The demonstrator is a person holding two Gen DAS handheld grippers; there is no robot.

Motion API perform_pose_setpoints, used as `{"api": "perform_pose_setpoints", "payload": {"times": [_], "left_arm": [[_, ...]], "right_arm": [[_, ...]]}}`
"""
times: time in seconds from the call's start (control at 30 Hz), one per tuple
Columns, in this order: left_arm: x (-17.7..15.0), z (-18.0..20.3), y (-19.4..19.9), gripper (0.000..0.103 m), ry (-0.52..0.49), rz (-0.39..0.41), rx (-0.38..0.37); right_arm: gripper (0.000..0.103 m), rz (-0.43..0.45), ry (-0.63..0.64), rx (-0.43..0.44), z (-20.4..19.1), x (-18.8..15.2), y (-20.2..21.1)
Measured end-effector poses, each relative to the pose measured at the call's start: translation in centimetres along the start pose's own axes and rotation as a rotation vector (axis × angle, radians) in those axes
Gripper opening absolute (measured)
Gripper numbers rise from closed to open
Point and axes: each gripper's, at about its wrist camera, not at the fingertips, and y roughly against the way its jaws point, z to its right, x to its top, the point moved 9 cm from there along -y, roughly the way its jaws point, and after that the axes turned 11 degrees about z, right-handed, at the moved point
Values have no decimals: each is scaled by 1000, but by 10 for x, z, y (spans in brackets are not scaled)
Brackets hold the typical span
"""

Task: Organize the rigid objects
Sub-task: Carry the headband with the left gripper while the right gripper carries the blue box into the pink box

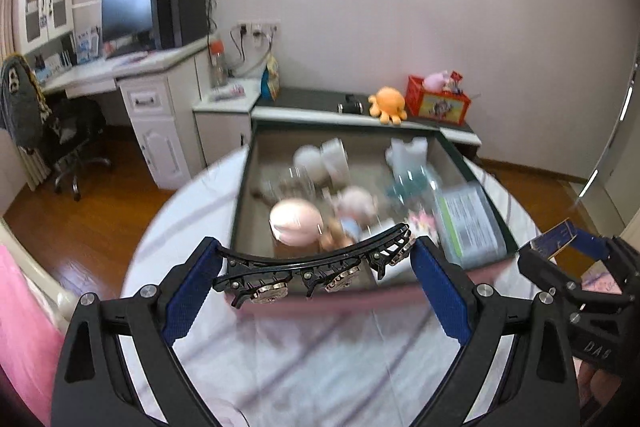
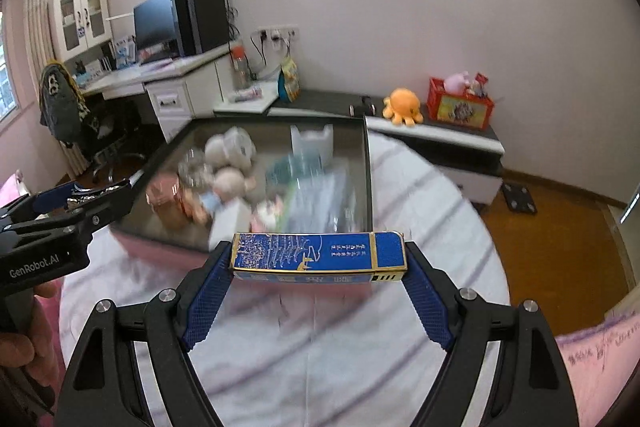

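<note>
The left gripper (image 1: pixel 316 267) clamps a black tambourine (image 1: pixel 316 269); the right gripper (image 2: pixel 320 263) clamps a blue box (image 2: pixel 320 257). Both hang near the tray's (image 2: pixel 367 179) front edge; next, lowering them inside.

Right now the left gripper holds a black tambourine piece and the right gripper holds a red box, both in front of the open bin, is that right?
Not quite. The box in the right gripper is blue with gold edging, as the right wrist view shows. The left gripper does hold the black tambourine piece, in front of the open bin.

The curved tambourine (image 1: pixel 316 267) spans between the left tongs (image 1: pixel 316 263), the box (image 2: pixel 318 259) between the right tongs (image 2: pixel 318 261). Just beyond both, on the bed (image 2: pixel 320 339), sits the tray (image 1: pixel 242 195) of toys; the right tongs are right of the left.
</note>
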Motion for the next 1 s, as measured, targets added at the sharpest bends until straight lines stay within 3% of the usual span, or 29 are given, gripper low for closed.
{"api": "perform_pose_setpoints", "payload": {"times": [0.3,0.53,0.8,1.0], "left_arm": [[43,-3,-70,96,-70,-4,17],[35,1,-131,96,-87,-95,3],[30,-4,-154,97,-87,-138,25],[25,-11,-152,101,-70,-143,32]], "right_arm": [[83,13,-58,58,1,55,-63],[83,-63,-102,78,6,54,-128],[85,-137,-147,113,0,44,-164],[103,-159,-188,140,-3,37,-165]]}}
